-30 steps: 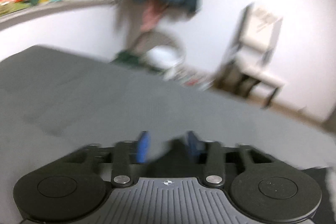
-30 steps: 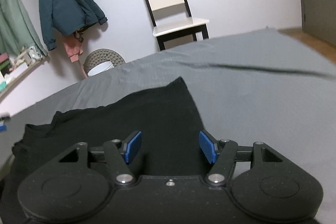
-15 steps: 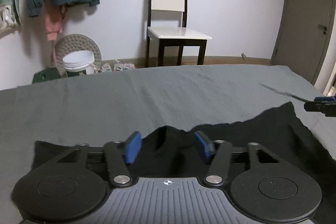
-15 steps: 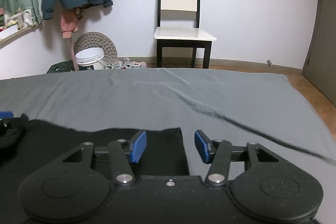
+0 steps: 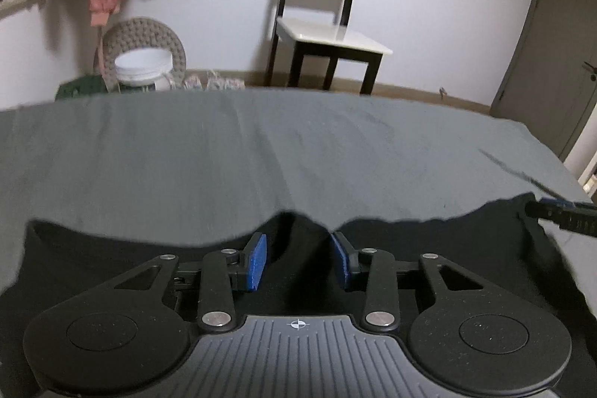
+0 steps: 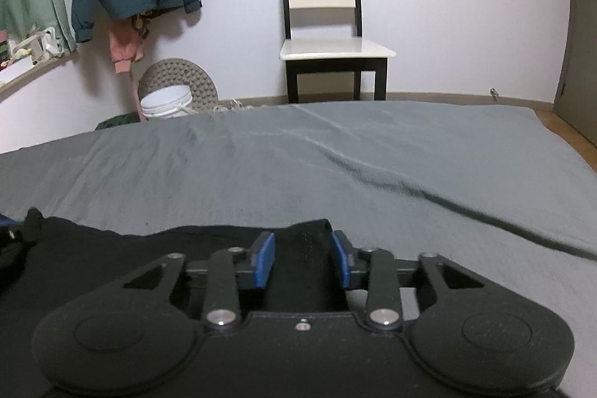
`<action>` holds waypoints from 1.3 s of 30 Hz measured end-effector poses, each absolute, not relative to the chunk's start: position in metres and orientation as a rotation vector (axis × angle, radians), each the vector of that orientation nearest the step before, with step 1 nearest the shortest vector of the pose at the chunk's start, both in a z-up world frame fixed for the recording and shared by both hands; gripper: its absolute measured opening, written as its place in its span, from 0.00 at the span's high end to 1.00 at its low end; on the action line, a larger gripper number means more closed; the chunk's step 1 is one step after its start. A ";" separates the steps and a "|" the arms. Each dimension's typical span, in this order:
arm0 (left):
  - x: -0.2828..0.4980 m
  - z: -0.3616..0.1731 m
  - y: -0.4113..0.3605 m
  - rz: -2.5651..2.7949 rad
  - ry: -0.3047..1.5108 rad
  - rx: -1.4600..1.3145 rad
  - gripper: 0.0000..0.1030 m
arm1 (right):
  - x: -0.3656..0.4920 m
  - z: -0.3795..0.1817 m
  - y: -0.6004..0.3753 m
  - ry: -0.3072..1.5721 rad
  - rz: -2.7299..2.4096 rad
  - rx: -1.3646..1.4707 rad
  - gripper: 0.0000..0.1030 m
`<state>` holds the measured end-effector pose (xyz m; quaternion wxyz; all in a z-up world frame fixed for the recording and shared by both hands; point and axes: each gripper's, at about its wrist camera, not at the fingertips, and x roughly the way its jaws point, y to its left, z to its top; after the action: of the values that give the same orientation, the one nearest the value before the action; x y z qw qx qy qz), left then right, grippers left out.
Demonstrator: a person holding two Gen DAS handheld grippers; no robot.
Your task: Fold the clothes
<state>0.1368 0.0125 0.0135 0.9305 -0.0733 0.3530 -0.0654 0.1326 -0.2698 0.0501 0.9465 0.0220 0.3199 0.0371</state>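
Right wrist view: right tool (image 6: pixel 302 258) spread around black garment (image 6: pixel 112 248) corner on bed (image 6: pixel 261 166); left tool (image 5: pixel 298 262) spread at same far edge; advise pinching both together, lifting evenly

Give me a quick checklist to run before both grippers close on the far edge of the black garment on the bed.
1. Left gripper open: ok, blue pads apart.
2. Right gripper open: ok, pads apart.
3. Cloth between the left pads: ok, the black garment has its dipped edge in the gap.
4. Cloth between the right pads: ok, the garment's corner sits in the gap.
5. Gray sheet kept out of the grip: cannot tell, the pads sit low near it.
6. Garment lying flat: cannot tell, the grippers hide most of it.
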 end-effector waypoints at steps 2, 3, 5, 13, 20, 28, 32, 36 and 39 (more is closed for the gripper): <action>0.136 0.013 0.012 -0.133 0.714 -0.147 0.65 | 0.134 0.049 -0.268 0.653 0.084 0.035 0.74; 0.135 0.013 0.012 -0.133 0.708 -0.138 0.68 | 0.135 0.048 -0.268 0.649 0.083 0.028 0.82; 0.136 0.013 0.013 -0.142 0.704 -0.144 0.86 | 0.135 0.048 -0.269 0.638 0.080 0.041 0.92; 0.137 0.013 0.013 -0.141 0.642 -0.158 0.94 | 0.133 0.052 -0.275 0.591 0.046 0.047 0.95; 0.143 0.013 0.013 -0.126 0.627 -0.170 0.94 | 0.147 0.055 -0.273 0.585 0.041 0.013 0.96; 0.158 0.012 0.011 -0.098 0.639 -0.176 0.94 | 0.159 0.053 -0.271 0.587 0.037 -0.002 0.96; 0.166 0.016 0.011 -0.086 0.634 -0.198 0.94 | 0.162 0.051 -0.277 0.589 0.027 0.024 0.96; 0.171 0.017 0.010 -0.084 0.634 -0.195 0.94 | 0.164 0.055 -0.279 0.570 0.017 0.029 0.96; 0.176 0.016 0.009 -0.067 0.636 -0.192 0.94 | 0.172 0.063 -0.280 0.548 0.017 0.030 0.96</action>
<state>0.1761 0.0093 0.0165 0.9448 -0.0940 0.3120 -0.0329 0.1718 -0.2803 0.0629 0.9626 0.0146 0.2703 0.0083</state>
